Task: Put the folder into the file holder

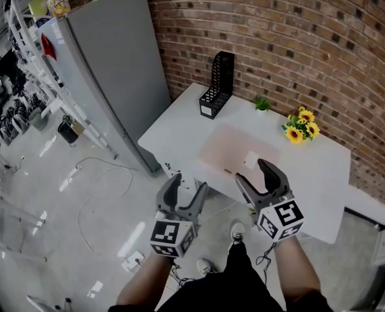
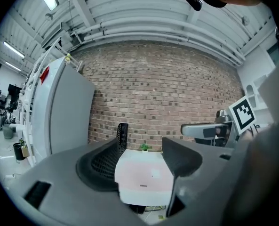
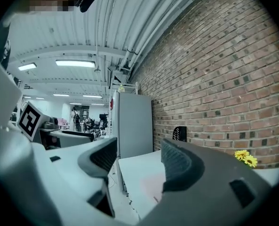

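Observation:
A pale pink folder [image 1: 234,149] lies flat on the white table [image 1: 179,125], near its front edge. The black mesh file holder [image 1: 217,86] stands upright at the table's back left, by the brick wall. My left gripper [image 1: 187,189] hovers in front of the table edge, open and empty; through its jaws the folder [image 2: 143,175] and the file holder [image 2: 122,136] show ahead. My right gripper [image 1: 256,173] is open and empty, just short of the folder's near edge [image 3: 151,185].
A bunch of yellow flowers [image 1: 300,125] and a small green plant [image 1: 261,103] sit at the table's back right. A grey cabinet [image 1: 108,70] stands to the left of the table. Cables [image 1: 98,187] lie on the floor.

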`<state>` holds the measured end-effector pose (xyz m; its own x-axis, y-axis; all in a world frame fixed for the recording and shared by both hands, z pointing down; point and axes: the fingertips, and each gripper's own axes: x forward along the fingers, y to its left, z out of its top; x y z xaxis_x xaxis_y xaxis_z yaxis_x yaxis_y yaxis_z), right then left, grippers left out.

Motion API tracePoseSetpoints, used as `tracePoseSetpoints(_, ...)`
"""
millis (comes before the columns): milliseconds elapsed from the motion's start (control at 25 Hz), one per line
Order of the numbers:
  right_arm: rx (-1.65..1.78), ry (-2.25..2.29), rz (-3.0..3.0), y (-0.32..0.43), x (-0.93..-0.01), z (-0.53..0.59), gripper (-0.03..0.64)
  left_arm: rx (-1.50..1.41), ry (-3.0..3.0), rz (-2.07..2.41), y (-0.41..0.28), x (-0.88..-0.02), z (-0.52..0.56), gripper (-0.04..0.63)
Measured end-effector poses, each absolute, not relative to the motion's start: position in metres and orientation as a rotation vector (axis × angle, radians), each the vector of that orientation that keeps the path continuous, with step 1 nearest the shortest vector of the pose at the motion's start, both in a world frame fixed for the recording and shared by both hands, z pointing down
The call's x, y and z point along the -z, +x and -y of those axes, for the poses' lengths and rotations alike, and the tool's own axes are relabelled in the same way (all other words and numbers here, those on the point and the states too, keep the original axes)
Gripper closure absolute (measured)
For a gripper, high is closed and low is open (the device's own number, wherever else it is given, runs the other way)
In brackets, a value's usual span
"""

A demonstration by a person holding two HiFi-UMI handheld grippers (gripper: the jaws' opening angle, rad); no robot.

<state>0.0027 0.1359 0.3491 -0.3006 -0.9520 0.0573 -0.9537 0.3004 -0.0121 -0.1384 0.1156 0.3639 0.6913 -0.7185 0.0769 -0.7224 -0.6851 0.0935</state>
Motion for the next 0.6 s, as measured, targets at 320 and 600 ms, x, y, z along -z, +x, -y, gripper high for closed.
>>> tracePoseSetpoints(320, -0.112, 1.718, 2.525, 0.019, -0.368, -0.087, 0.291, -0.088, 2.709, 1.243, -0.124, -0.386, -0.079, 0.314)
tracePoseSetpoints(600, -0.151, 1.605, 2.570, 0.038, -0.379, -0.032, 0.282, -0.102, 2.644, 1.324, -0.106, -0.397, -0.038, 0.313)
